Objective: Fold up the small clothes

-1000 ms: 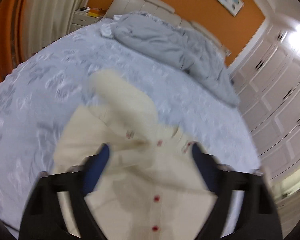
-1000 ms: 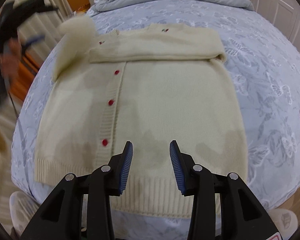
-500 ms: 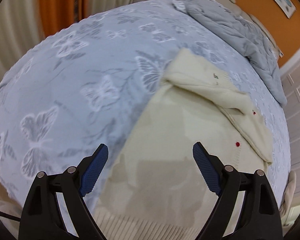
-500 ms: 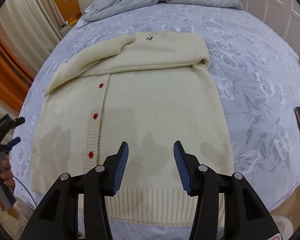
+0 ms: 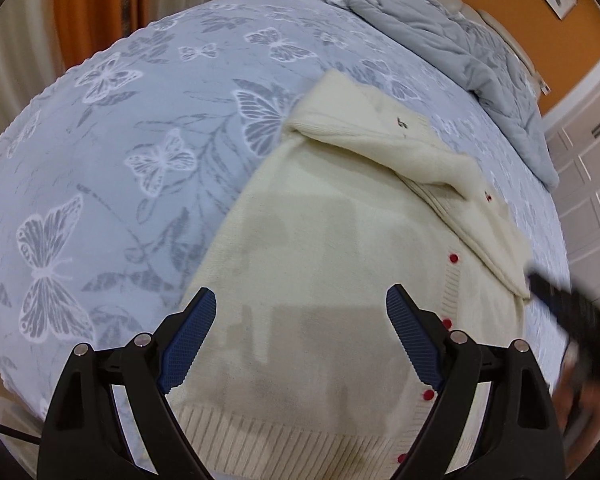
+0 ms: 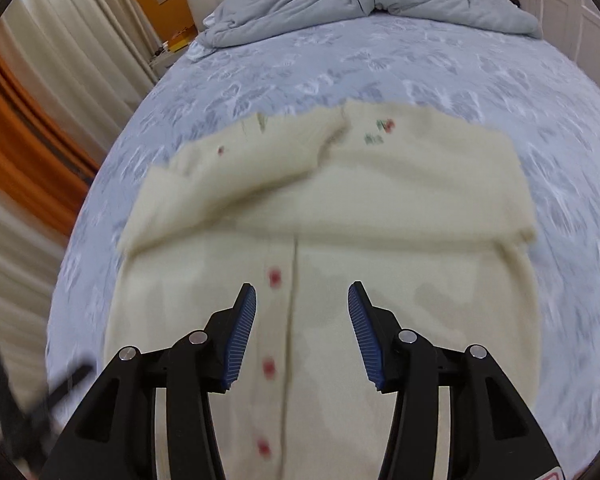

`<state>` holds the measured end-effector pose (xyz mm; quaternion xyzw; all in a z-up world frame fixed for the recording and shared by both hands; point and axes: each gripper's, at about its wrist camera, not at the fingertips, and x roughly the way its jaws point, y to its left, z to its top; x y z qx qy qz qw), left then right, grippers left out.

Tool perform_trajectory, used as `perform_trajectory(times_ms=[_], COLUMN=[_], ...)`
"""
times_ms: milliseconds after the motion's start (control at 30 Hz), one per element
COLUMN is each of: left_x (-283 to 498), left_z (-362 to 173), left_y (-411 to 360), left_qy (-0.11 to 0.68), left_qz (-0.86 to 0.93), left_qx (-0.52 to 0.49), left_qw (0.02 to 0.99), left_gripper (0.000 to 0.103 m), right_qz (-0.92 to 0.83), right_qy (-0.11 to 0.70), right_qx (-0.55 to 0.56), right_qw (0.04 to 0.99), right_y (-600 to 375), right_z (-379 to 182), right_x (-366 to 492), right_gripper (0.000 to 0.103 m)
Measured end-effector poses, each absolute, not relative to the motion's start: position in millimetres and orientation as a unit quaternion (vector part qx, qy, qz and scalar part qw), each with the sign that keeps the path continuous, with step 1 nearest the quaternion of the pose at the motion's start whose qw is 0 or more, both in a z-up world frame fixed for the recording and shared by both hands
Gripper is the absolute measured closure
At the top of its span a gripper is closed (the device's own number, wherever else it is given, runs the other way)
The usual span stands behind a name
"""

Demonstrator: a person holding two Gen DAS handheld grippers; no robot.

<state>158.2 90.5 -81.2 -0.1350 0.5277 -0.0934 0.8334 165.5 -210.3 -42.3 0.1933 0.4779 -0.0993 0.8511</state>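
A small cream knitted cardigan point(image 5: 332, 264) with red buttons lies flat on the bed, both sleeves folded across its chest. It also shows in the right wrist view point(image 6: 340, 248). My left gripper point(image 5: 302, 312) is open and empty above the cardigan's left hem corner. My right gripper point(image 6: 302, 304) is open and empty above the button placket point(image 6: 274, 280), over the middle of the cardigan. The right gripper shows as a dark blur at the right edge of the left wrist view point(image 5: 572, 320).
The bed has a blue-grey butterfly bedspread point(image 5: 120, 152). A crumpled grey duvet point(image 6: 364, 0) lies near the headboard. Curtains point(image 6: 40, 100) hang to the left. White wardrobe doors point(image 5: 592, 184) stand to the right.
The left gripper let the left sleeve fall across the chest and dropped back to the hem's left side. The right gripper moved forward over the cardigan's middle. Both stayed open.
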Motion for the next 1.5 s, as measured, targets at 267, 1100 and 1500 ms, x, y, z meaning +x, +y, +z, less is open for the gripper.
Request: perform_trajectory(times_ms=[267,1100,1500], left_x=[147,191,310], left_z=[-75,-79,-164], left_y=[103,100,54], left_qy=[0.521,0.524,0.607], left_qz=[-0.093,-0.118,-0.064], left_qx=[-0.127,-0.235,-0.370], left_qw=[0.839,0.810,0.700], left_gripper=[0.016,0.015,0.073], right_qz=[-0.145,-0.169,-0.169], right_qy=[0.481,0.439,0.412], right_qx=[0.248,0.347,0.335], right_qw=[0.828,0.811,0.830], right_y=[-228,-307,-313], right_z=[-62,-110,-78], right_x=[278,153,198], right_gripper=[0.047,0.041,0.093])
